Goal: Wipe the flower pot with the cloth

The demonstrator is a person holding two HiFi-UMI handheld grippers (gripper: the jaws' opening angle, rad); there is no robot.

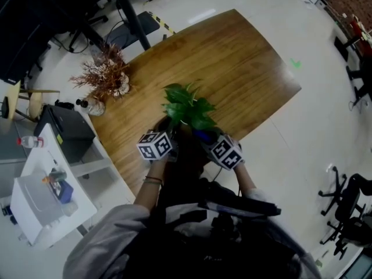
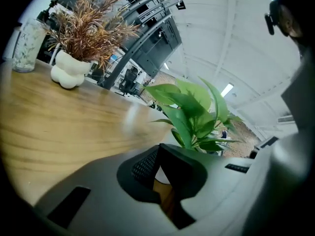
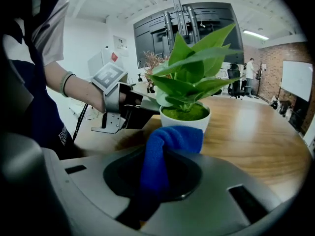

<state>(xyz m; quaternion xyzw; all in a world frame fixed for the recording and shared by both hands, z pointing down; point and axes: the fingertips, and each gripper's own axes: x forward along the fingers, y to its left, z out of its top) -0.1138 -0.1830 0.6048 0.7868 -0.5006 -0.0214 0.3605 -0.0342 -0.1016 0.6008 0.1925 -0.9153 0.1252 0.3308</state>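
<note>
A leafy green plant (image 1: 187, 107) stands in a white flower pot (image 3: 186, 124) near the wooden table's (image 1: 232, 57) near edge. My right gripper (image 3: 165, 170) is shut on a blue cloth (image 3: 167, 149), whose bunched top touches the pot's front wall. My left gripper (image 3: 129, 110) reaches in from the left, its black fingers closed on the pot's left rim. In the left gripper view a white sliver of the pot (image 2: 161, 175) shows between the nearly closed jaws of that left gripper (image 2: 163, 180), with the leaves (image 2: 194, 114) just above. The head view shows both marker cubes under the foliage.
A dried brown plant in a lumpy white vase (image 1: 107, 74) stands at the table's far left corner, beside a clear glass (image 2: 22, 45). Left of the table are a grey cabinet (image 1: 67, 133) and a white cart (image 1: 40, 199). Office chairs (image 1: 344, 205) stand at the right.
</note>
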